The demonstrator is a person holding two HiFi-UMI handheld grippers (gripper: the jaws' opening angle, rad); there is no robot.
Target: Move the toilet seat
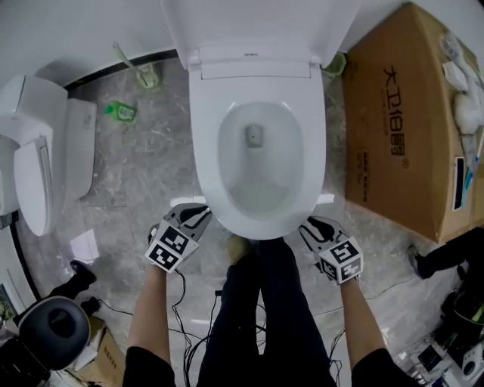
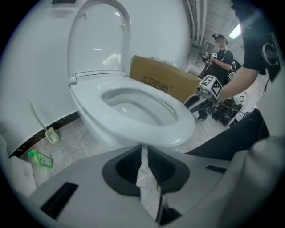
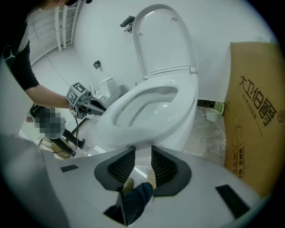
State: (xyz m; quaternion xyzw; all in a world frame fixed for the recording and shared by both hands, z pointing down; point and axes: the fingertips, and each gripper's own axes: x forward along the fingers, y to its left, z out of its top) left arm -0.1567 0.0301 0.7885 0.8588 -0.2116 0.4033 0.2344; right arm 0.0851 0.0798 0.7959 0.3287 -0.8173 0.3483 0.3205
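Note:
The white toilet seat [image 1: 204, 143] lies down on the bowl, and its lid [image 1: 257, 23] stands upright against the wall. My left gripper [image 1: 198, 219] sits at the seat's front-left rim. In the left gripper view the seat [image 2: 89, 95] ends just beyond the left gripper [image 2: 143, 149], whose jaws leave only a narrow slit with nothing in it. My right gripper [image 1: 311, 227] is at the front-right rim. In the right gripper view the seat [image 3: 133, 120] curves just past the right gripper [image 3: 143, 151], whose jaws stand apart and hold nothing.
A large cardboard box [image 1: 401, 128] stands right of the toilet. A second toilet [image 1: 38, 166] is at the left, with a brush [image 1: 140, 72] and a green bottle [image 1: 121, 112] on the marble floor. The person's legs [image 1: 265, 302] and cables are in front.

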